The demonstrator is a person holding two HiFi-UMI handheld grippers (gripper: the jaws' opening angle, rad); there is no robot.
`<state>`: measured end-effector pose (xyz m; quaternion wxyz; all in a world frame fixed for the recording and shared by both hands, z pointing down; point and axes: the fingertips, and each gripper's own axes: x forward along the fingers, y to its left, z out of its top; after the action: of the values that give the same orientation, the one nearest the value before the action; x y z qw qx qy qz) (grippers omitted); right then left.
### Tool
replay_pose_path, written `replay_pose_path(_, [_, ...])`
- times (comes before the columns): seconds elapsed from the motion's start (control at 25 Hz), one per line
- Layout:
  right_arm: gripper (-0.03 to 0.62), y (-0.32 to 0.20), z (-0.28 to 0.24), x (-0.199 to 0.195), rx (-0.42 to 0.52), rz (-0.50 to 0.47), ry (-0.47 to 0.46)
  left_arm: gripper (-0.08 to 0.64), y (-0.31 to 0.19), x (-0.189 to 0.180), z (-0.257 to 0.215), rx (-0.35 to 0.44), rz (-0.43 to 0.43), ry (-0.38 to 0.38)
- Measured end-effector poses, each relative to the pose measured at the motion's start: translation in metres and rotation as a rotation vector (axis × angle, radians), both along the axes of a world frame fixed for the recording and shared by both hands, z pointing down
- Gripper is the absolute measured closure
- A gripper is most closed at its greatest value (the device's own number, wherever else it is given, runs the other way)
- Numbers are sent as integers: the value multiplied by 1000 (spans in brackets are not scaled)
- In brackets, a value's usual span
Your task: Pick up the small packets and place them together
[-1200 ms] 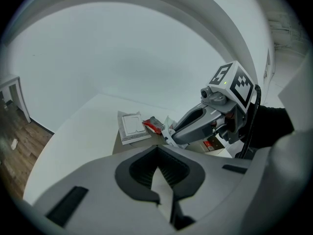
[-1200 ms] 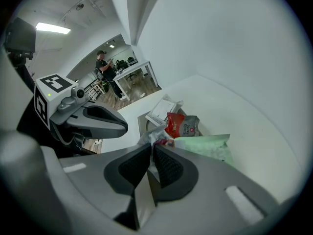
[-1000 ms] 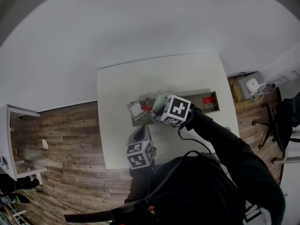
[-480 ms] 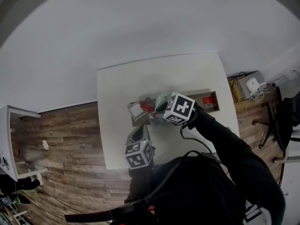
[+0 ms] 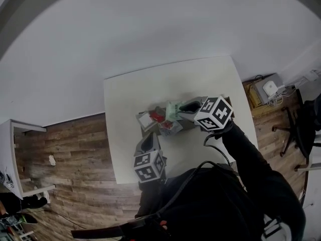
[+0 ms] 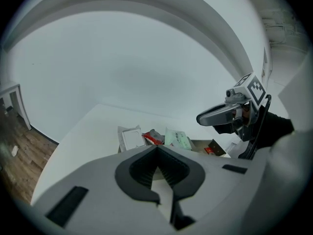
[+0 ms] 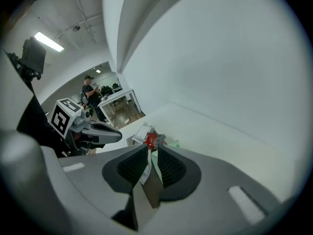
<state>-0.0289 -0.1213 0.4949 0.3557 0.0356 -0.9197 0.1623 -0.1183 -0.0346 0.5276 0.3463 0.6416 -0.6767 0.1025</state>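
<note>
1. Right tongs [image 5: 186, 106]: the jaws are narrowly apart and have just been opening, with nothing gripped between them. They hang above the pile at centre frame of the head view, lifted clear so the heap is not disturbed.
2. Left tongs [image 5: 148, 142]: closed and empty, resting low over the table [image 5: 125, 94] below the pile, out of the right one's way.
3. Small packets [image 5: 163, 118]: white, red and green ones, heaped touching at the left end of the grey tray [image 6: 200, 143]. This is the gathering spot.
4. Lone red packet [image 6: 209, 150]: lies at the tray's right end, well apart from the heap. I judge it is next to collect.
</note>
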Motion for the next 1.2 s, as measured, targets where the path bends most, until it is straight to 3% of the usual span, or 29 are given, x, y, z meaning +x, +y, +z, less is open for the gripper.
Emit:
replay_pose_path(0.36, [569,-14,-45,40,0,240,-203,561,-20,8,-39,86,23,5])
replay_pose_path(0.88, [591,-26,-95,100,148,434,-272,561,-46,25,-113,203,78,-49])
replay_pose_path(1.2, [592,-18,-130,109,177,507,-384,561,-53,54,-163,308,161,11])
